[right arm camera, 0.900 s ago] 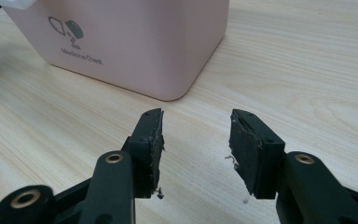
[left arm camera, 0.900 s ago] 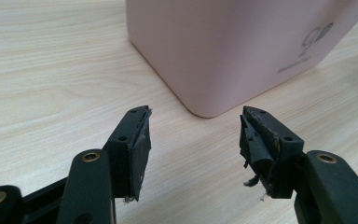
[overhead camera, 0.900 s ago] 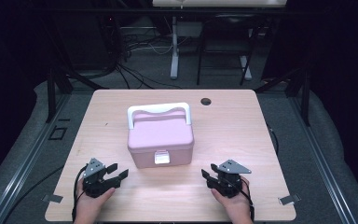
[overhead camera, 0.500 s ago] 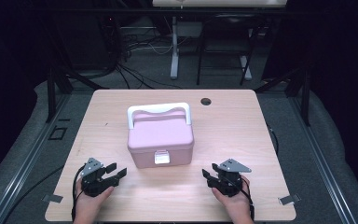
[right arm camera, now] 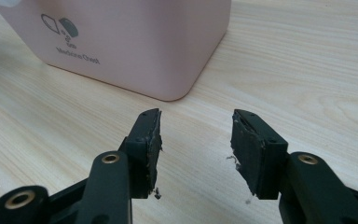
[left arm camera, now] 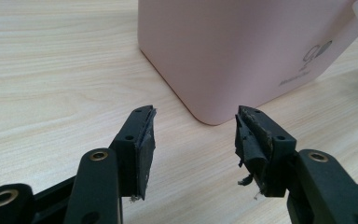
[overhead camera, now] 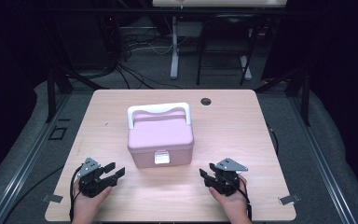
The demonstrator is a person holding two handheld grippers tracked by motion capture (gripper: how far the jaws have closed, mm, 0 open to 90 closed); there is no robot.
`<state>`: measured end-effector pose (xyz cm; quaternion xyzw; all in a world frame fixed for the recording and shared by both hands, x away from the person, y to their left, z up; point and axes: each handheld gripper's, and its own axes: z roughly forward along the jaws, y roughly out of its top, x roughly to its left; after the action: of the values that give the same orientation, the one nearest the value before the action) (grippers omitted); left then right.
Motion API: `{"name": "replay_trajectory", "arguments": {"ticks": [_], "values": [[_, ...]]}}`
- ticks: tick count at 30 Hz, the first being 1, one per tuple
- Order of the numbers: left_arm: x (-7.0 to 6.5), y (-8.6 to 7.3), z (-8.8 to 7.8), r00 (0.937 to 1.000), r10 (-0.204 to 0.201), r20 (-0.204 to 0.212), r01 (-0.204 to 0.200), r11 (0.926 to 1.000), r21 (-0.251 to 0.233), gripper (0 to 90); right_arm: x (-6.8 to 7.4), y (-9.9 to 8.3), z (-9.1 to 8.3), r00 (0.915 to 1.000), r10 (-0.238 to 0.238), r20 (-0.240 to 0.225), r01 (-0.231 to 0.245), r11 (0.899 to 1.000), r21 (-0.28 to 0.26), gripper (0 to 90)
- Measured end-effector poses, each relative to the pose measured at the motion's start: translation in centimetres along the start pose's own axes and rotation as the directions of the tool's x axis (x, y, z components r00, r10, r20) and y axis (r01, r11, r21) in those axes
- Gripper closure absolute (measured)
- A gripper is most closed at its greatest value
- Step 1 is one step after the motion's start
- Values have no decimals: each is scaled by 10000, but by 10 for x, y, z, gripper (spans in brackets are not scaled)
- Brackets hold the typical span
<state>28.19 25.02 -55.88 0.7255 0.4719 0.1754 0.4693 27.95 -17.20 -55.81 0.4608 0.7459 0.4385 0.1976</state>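
Dark floor, cables and stand legs ring the pale wooden desk (overhead camera: 270, 140) I am working over. On it, near the middle and a little left, sits the pink box (overhead camera: 161, 140), lid down, its white handle (overhead camera: 158, 110) raised toward the far edge and a small white latch (overhead camera: 161, 157) on the near face.

I have the left tool (overhead camera: 113, 171) low near the front-left part of the desk, jaws spread wide with nothing between them; from its own camera the left tool (left arm camera: 193, 135) looks at the box's near-left corner (left arm camera: 209, 119), close but not touching. The right tool (overhead camera: 206, 176) sits near the front-right, also spread and empty; its camera has the right tool (right arm camera: 195, 135) aimed at the opposite near corner (right arm camera: 170, 95), again apart from it.

I judge the box is yet to be handled, likely at the latch or handle. Risks from here: the box looks light and smooth-sided, so a push from one side could slide or spin it across the desk instead of yielding a grip. The pads (left arm camera: 247, 144) look frayed, which may weaken hold on glossy plastic. The latch is small; a slightly off approach could press it without releasing, or tip the box backward.
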Motion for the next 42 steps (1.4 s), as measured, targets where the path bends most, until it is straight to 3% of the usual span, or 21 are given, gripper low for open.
{"name": "replay_trajectory", "arguments": {"ticks": [12,18,30,42], "values": [[1,5,0,9999,-26,-170,27,10000,91,565,3,9,-1,9999,-121,43,121,9999,-80,572],[5,20,-3,9995,-88,-303,92,9999,128,680,1,20,-1,9998,-57,176,57,10000,-14,650],[5,37,14,9999,-57,-158,54,9999,-153,888,-2,42,17,9997,33,247,-30,9999,-153,798],[10,40,26,9995,-213,-212,209,9996,-168,895,-6,48,36,9995,-31,325,34,9999,-105,870]]}}
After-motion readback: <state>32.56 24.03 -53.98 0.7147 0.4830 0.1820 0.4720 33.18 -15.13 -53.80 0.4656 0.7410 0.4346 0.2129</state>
